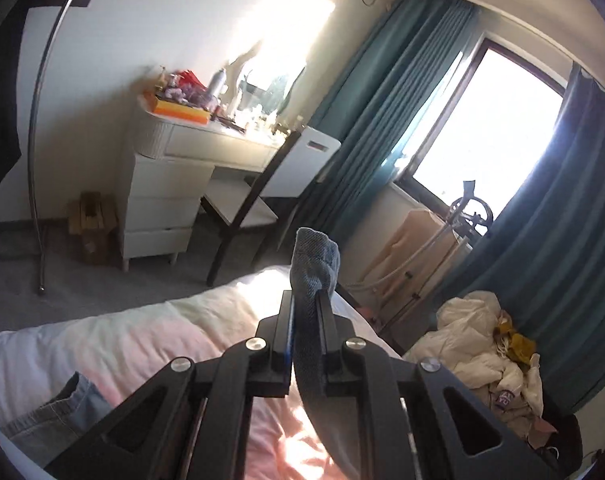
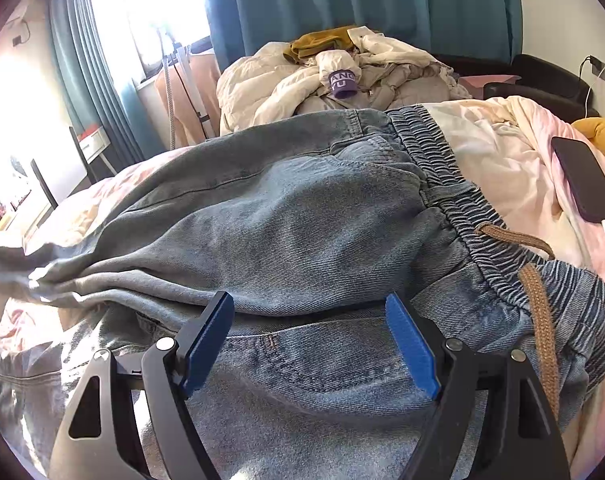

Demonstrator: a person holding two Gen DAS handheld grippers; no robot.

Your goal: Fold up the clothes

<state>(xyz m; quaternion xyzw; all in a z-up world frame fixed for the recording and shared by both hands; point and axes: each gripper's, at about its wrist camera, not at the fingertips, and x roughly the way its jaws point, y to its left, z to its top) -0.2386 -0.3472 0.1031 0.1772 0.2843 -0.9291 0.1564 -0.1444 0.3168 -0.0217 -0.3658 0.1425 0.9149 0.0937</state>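
On the bed (image 2: 514, 152), jeans (image 2: 286, 216) lie spread — right gripper (image 2: 308, 332) released, jaws wide over the denim; left gripper (image 1: 305, 300) clenched on a lifted denim end (image 1: 314, 256).

The jeans (image 2: 286, 216) run off the lower edge, and their far leg end is hidden behind folds.

A black phone (image 2: 586, 180) lies charging on the bed (image 2: 514, 168), right; teal curtains (image 2: 342, 4) hang behind a far heap of pale bedding (image 2: 286, 80).
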